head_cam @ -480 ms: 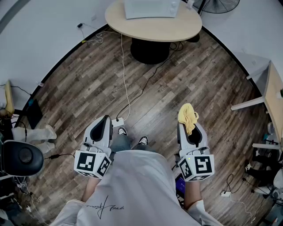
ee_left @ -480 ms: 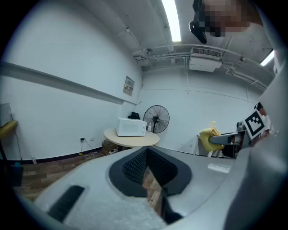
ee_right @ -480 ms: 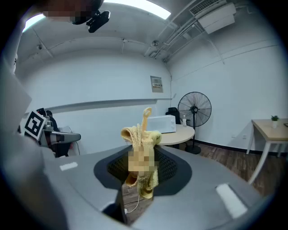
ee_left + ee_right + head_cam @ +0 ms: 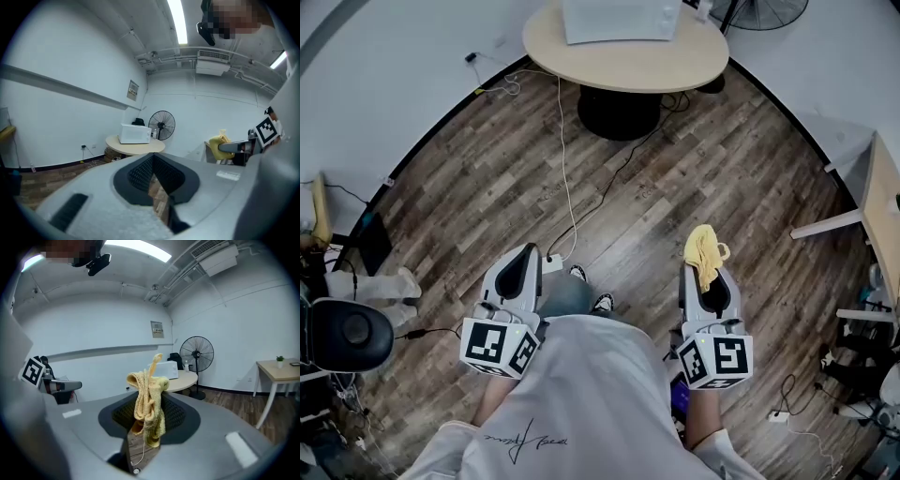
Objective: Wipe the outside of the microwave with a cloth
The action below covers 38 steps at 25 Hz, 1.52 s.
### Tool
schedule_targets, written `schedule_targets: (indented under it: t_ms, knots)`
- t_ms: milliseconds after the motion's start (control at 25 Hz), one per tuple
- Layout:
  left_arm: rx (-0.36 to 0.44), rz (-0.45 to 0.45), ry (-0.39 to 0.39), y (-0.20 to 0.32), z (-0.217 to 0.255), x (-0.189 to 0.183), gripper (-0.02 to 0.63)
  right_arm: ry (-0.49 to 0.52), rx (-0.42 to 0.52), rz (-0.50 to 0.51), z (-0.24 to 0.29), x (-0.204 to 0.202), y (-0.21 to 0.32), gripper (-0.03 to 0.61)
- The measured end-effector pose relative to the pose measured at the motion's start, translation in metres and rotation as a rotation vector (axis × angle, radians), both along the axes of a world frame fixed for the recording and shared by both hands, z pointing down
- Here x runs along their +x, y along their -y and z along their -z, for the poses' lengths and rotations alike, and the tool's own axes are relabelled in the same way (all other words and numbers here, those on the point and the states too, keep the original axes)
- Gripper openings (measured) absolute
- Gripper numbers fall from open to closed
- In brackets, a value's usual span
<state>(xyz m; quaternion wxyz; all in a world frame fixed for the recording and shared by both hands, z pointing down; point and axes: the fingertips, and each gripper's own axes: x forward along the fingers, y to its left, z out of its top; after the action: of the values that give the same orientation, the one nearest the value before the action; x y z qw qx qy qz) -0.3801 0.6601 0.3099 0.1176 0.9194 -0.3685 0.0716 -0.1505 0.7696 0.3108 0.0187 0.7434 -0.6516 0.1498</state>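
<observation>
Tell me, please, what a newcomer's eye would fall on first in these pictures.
The yellow cloth stands out, bunched and clamped in the right tool, low in the head view. Far ahead, a white microwave sits on a round table by the wall, with a fan near it. The left tool is shut and empty.

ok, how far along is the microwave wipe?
Done: the yellow cloth is picked up, clamped in the right gripper. In hand: only carrying it; the person stands on the wood floor well short of the round table, with the left gripper shut and empty. Left: all the wiping. The microwave on the table looks out of reach from here, untouched by the cloth.
</observation>
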Motion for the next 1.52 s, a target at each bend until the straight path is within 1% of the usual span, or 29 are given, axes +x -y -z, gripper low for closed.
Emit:
schedule_targets:
  t_ms: [80,200,440,640,920,1120,1280,1400,1520]
  knots:
    - [-0.005,-0.005,-0.004,0.006,0.000,0.005,-0.006,0.032,0.019,0.007,0.003,0.003,0.003,0.120]
    - [-0.011,-0.010,-0.003,0.021,-0.002,0.013,-0.006,0.072,0.040,0.050,0.005,0.004,0.015,0.130]
    - [-0.036,-0.014,-0.015,0.066,-0.010,0.037,-0.006,0.031,0.012,0.113,0.001,0.012,0.060,0.132]
    - [-0.040,-0.035,-0.013,0.120,-0.010,0.066,-0.006,0.015,0.010,0.117,0.005,0.034,0.115,0.132]
    - [-0.018,-0.070,-0.007,0.213,0.010,0.103,-0.006,0.020,0.002,0.124,0.014,0.058,0.207,0.130]
    - [-0.020,-0.081,-0.002,0.281,0.017,0.115,-0.006,0.017,-0.007,0.138,0.017,0.067,0.281,0.132]
    - [-0.014,-0.104,0.003,0.329,0.019,0.125,-0.006,0.001,-0.029,0.131,0.018,0.074,0.332,0.133]
    - [-0.009,-0.119,-0.003,0.361,0.022,0.131,-0.006,0.017,-0.033,0.112,0.021,0.081,0.366,0.133]
    - [0.001,-0.140,-0.006,0.387,0.026,0.134,-0.006,0.000,-0.044,0.108,0.025,0.082,0.394,0.133]
